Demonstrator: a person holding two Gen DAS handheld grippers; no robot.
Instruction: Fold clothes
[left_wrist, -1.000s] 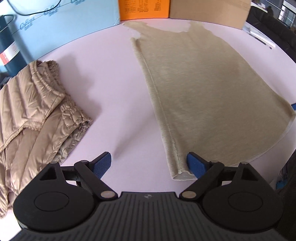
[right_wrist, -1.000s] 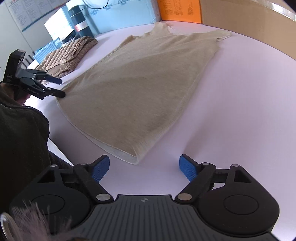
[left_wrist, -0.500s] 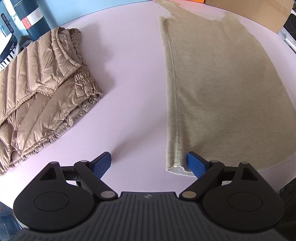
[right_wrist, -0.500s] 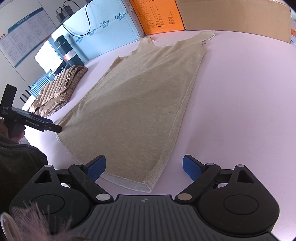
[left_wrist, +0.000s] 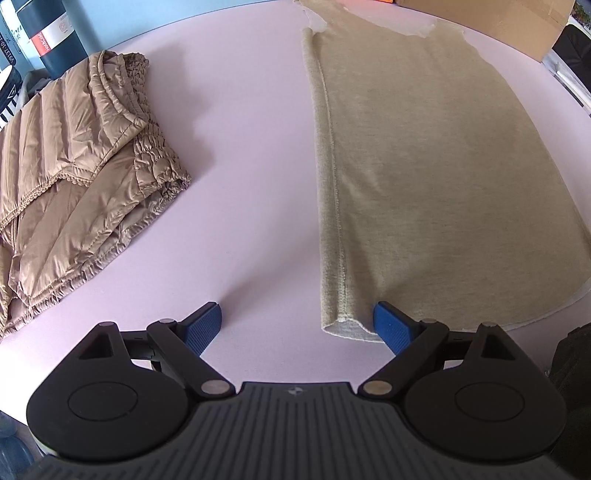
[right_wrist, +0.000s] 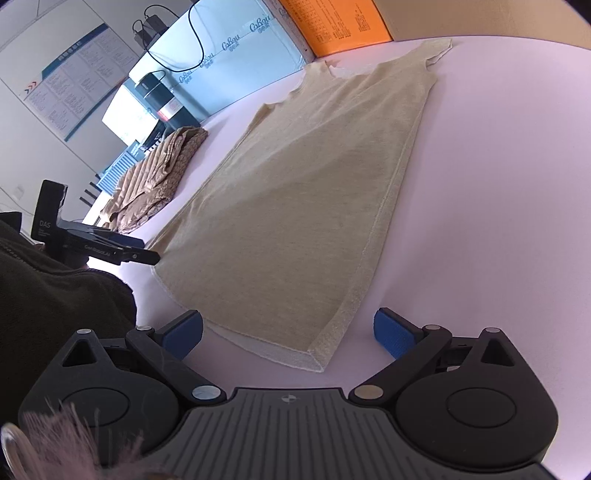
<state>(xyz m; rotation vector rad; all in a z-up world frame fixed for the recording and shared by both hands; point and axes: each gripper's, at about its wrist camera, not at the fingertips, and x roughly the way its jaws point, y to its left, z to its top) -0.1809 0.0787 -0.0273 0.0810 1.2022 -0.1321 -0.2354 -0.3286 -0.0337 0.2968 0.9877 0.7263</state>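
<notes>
A beige sleeveless knit garment (left_wrist: 436, 155) lies flat on the pale table, both long side edges folded in, neck end far away. It also shows in the right wrist view (right_wrist: 295, 199). My left gripper (left_wrist: 297, 326) is open and empty, low over the table; its right pad (left_wrist: 388, 326) sits beside the garment's near left hem corner. My right gripper (right_wrist: 288, 334) is open and empty, its pads on either side of the near right hem corner. The left gripper also shows side-on in the right wrist view (right_wrist: 151, 256), touching the hem's left corner.
A folded tan puffer jacket (left_wrist: 74, 177) lies on the table's left part. Blue boxes (right_wrist: 221, 62), an orange box (right_wrist: 332, 26) and a cardboard panel (left_wrist: 480, 22) stand along the far edge. A dark cylinder (left_wrist: 55, 33) stands at the far left. My dark sleeve (right_wrist: 55, 302) is near left.
Both grippers have come closer to the garment's near hem. The left one has swung so the jacket shows fuller. The right one now straddles the right hem corner.
</notes>
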